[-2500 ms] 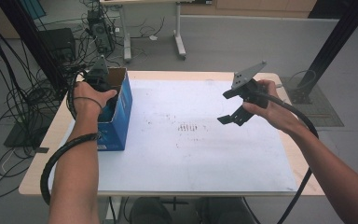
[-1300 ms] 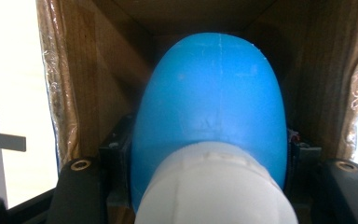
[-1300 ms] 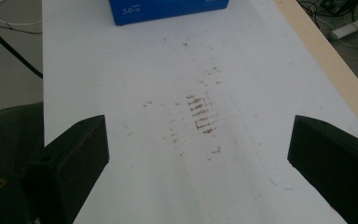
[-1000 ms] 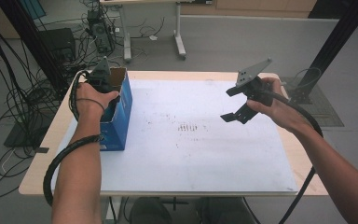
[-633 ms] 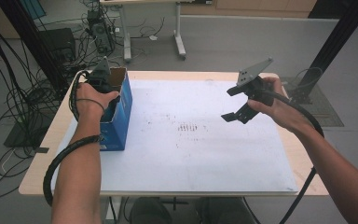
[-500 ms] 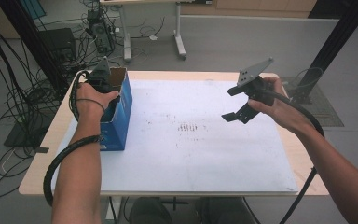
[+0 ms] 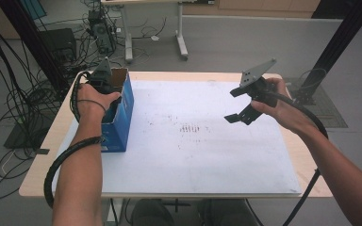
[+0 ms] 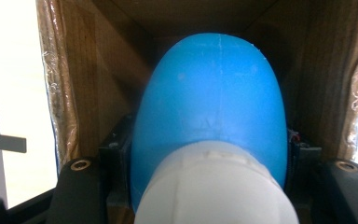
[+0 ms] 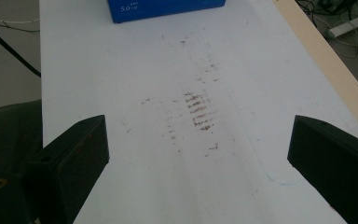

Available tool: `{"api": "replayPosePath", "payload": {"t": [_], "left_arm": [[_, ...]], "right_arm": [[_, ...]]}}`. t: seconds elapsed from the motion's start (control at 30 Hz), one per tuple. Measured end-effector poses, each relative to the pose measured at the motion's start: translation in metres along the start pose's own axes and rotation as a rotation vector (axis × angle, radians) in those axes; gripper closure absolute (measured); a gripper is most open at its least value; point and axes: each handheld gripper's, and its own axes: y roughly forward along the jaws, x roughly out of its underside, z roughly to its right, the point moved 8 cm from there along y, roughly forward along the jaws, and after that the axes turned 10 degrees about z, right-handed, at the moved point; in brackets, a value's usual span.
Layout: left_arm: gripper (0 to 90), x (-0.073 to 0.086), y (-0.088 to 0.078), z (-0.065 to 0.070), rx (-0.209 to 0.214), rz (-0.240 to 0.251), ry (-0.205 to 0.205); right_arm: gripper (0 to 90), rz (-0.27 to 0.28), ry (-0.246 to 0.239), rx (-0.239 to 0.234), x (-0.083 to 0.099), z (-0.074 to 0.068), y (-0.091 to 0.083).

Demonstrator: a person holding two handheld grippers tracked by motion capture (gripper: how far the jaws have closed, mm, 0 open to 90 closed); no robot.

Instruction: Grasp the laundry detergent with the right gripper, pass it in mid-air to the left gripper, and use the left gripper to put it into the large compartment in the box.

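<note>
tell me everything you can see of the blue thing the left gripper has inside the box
The blue object is smooth, rounded and egg-like, matte like plastic, with a white rounded part at its near end. It sits between the left gripper jaws, clamped at both sides, down inside the open brown-lined cardboard box. Its far end is hidden.

White sheet (image 7: 184, 155) covers most of the worktop (image 7: 40, 165), wood edge bare at sides. Patch of brown scuff marks (image 9: 199, 112) on sheet, straight ahead of the right jaws, approx. midway btwn them. Faint blue pen arc (image 9: 279, 179) near the right-hand jaw. Beyond worktop: grey floor (image 7: 245, 42), white-legged desk (image 7: 181, 40), black cable tangle (image 7: 14, 89) past the left jaws, black post (image 7: 341, 42) behind the right ones.
</note>
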Motion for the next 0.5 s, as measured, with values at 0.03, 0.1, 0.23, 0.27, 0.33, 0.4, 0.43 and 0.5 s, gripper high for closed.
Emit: {"api": "replayPosePath", "payload": {"t": [0.03, 0.1, 0.23, 0.27, 0.33, 0.4, 0.43, 0.5], "left_arm": [[36.7, 0.0001, 0.0, 0.0001, 0.0, 0.0, 0.001], [36.6, 0.0001, 0.0, 0.0, 0.0, 0.0, 0.001], [36.7, 0.0, 0.0, 0.0, 0.0, -0.002, 0.001], [36.7, 0.0, 0.0, 0.0, 0.0, -0.001, 0.001], [36.7, 0.0001, 0.0, 0.0, -0.001, -0.001, 0.001], [36.7, 0.0, -0.0001, 0.0, -0.001, -0.002, 0.0], [36.6, 0.0, 0.0, 0.0, 0.0, -0.002, 0.001], [36.7, -0.0001, 0.0, -0.0001, -0.001, -0.001, 0.0]], "right_arm": [[5.4, 0.0, -0.001, 0.0, -0.0001, 0.0, -0.0001], [5.4, 0.002, -0.001, 0.002, -0.0002, 0.0001, -0.0004], [5.4, 0.0, 0.0, 0.002, 0.0009, -0.0003, -0.0007], [5.4, -0.001, -0.002, 0.001, 0.0012, -0.0004, -0.0006], [5.4, 0.0, 0.0, 0.002, 0.0015, -0.0004, -0.0009], [5.4, -0.001, 0.0, 0.003, 0.0016, -0.0002, -0.001], [5.4, -0.001, -0.001, 0.003, 0.0013, -0.0001, -0.0011], [5.4, 0.0, -0.001, 0.002, 0.0007, -0.0003, -0.0011]]}}
